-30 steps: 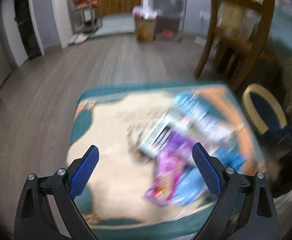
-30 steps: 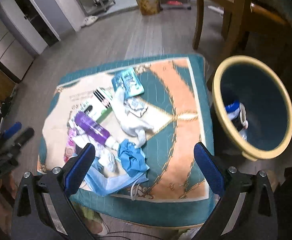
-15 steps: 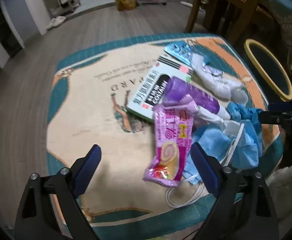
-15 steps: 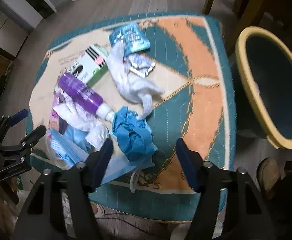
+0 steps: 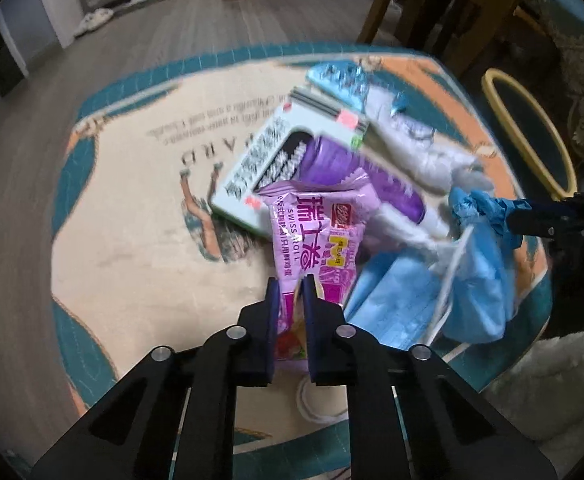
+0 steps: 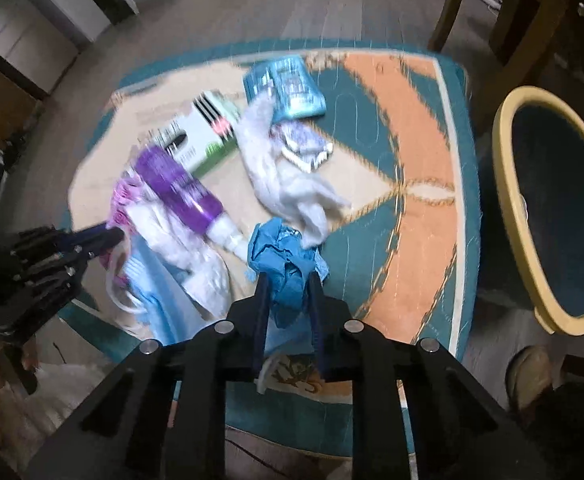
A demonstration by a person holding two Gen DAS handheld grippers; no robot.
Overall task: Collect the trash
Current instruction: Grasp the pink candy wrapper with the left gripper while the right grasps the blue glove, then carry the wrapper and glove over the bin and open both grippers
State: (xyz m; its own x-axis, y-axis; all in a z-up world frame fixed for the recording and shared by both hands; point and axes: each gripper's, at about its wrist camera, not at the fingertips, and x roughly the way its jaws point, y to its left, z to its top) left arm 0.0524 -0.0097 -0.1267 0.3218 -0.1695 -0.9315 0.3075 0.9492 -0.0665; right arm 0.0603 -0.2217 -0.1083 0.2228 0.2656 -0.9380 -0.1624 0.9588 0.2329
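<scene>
On one patterned cushion (image 6: 412,128), left tongs (image 5: 291,285) pinch one pink wrapper (image 5: 316,236); right tongs (image 6: 287,280), closing, squeeze one blue glove (image 6: 284,256).

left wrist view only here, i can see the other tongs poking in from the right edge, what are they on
Observer: The right tongs are closing, with the crumpled blue glove between them.
Operator: is the bin open on that side
Observer: Yes. The yellow-rimmed bin stands just off the right edge of the patterned cover. It has no lid, and its dark inside shows.
Operator: anything lying between the glove and the bin
Observer: Only bare cover. The nearest other trash is the white glove, just beyond the blue one and touching it.
</scene>
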